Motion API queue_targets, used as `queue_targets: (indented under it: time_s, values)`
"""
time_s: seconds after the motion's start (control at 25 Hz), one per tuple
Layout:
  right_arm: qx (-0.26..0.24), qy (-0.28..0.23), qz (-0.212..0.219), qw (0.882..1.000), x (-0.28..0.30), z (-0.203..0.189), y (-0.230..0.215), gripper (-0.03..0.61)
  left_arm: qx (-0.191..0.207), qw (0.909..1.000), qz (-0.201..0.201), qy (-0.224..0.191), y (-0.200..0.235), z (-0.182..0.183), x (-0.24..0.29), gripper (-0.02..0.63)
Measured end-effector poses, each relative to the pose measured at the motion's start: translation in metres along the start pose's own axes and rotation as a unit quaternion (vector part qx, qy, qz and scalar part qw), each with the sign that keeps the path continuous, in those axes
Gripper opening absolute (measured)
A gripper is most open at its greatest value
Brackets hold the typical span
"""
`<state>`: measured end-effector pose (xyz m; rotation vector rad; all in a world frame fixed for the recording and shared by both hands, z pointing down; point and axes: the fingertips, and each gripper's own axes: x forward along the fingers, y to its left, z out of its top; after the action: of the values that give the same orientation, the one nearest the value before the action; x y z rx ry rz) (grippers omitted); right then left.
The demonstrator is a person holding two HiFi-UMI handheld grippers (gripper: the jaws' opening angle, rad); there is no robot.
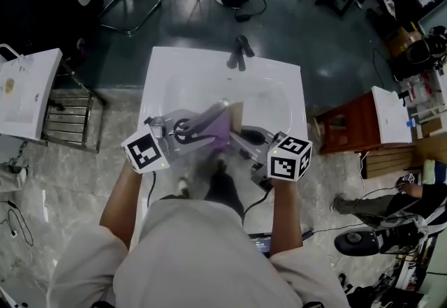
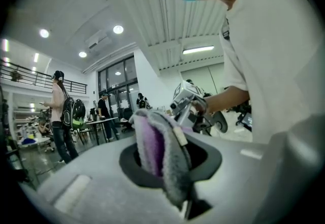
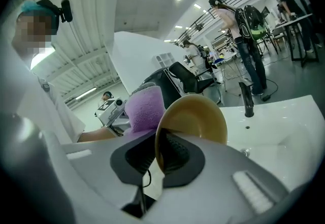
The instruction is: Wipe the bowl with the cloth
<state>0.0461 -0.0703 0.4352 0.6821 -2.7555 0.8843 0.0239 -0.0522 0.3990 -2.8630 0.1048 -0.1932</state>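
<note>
Head view: nearest the lens, a pale shirt [image 1: 195,251] and two bare forearms reaching forward over a white sink [image 1: 269,90]. Left gripper [image 1: 190,130] and right gripper [image 1: 241,135] pointed toward each other above the basin, marker cubes near the body. Between them a purple cloth [image 1: 221,133] and, just beyond it, a tan bowl [image 1: 236,113] seen edge-on. Dark faucet [image 1: 239,55] at the sink's far rim.

Left gripper view: jaws of the left gripper [image 2: 170,167] closed tight on the cloth [image 2: 160,147], grey outside, purple inside, bunched and standing up out of the grip. Past it, the right gripper [image 2: 189,103] in the person's hand. Bowl not to be made out here.

Right gripper view: jaws of the right gripper [image 3: 162,154] clamped on the rim of the bowl [image 3: 198,119], tipped on edge with its hollow toward the sink [image 3: 284,131] and faucet [image 3: 247,98]. Cloth [image 3: 144,108] just beside the bowl on the left, behind its rim; contact not clear. Left gripper [image 3: 111,109] farther left. Bystander with a backpack [image 3: 238,30] in the background.
</note>
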Motion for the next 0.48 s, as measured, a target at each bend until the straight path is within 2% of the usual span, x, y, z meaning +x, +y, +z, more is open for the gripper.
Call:
queue_targets:
  time_s: [0.12, 0.32, 0.4, 0.48]
  values:
    - [-0.006, 0.028, 0.005, 1.000, 0.005, -0.011, 0.000, 0.012, 0.002, 0.9998, 0.019, -0.002, 0.007, -0.002, 0.002, 0.066]
    - [0.001, 0.044, 0.022, 0.999, 0.008, -0.026, 0.004, 0.014, 0.002, 0.9995, 0.028, -0.010, 0.016, -0.002, 0.010, 0.066]
    - [-0.002, 0.047, 0.045, 0.998, 0.008, -0.027, 0.012, 0.017, 0.002, 0.9988, 0.046, -0.015, 0.024, -0.001, 0.010, 0.066]
    - [0.011, 0.038, 0.090, 0.995, 0.007, -0.025, 0.025, 0.020, 0.002, 0.9983, 0.058, -0.008, 0.032, -0.004, 0.010, 0.066]
